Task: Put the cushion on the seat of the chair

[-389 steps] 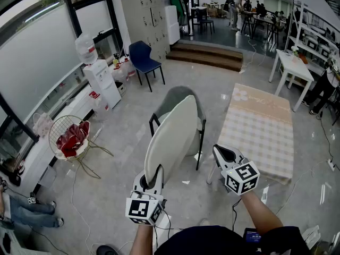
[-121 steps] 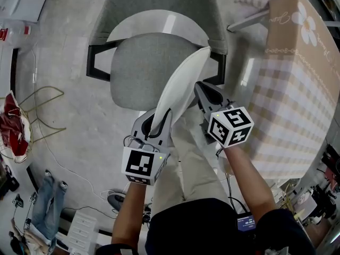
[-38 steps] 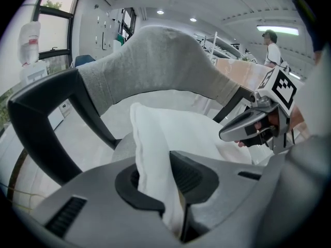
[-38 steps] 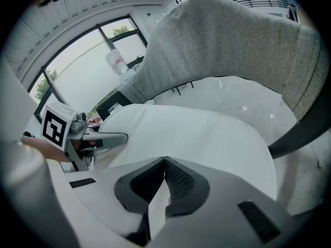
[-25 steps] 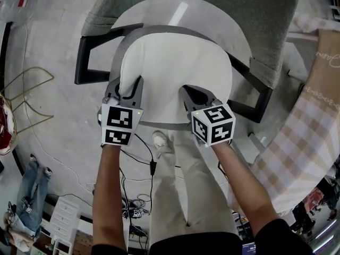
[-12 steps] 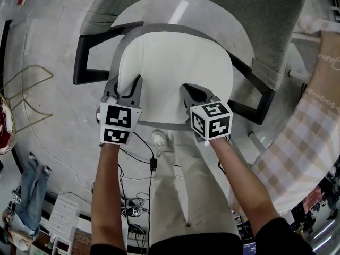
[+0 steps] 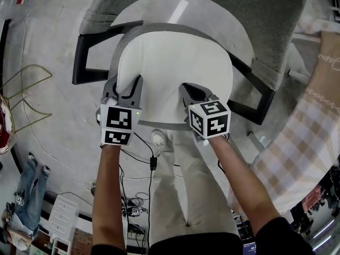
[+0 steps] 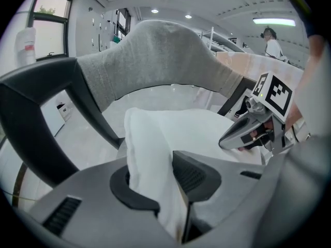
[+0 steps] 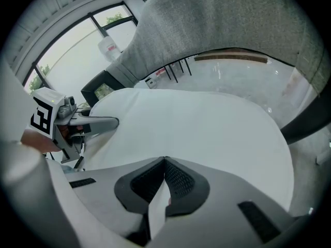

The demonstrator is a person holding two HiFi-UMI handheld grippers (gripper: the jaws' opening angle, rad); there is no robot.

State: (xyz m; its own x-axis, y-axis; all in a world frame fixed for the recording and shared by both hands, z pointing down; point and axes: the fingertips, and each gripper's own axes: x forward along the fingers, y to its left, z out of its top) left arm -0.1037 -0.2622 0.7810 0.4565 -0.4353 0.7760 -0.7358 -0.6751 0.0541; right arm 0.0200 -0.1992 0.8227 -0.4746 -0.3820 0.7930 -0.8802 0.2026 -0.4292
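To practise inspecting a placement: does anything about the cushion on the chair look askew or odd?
Little stands out. The cushion lies flat on the chair seat, but its near left edge stands up in a bunched fold between the left tool's jaws, which have just been opening. The right tool pinches the near edge.

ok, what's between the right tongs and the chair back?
The cushion, lying flat. The right tongs pinch its near edge, and the chair back rises beyond its far edge. The right gripper view shows it.
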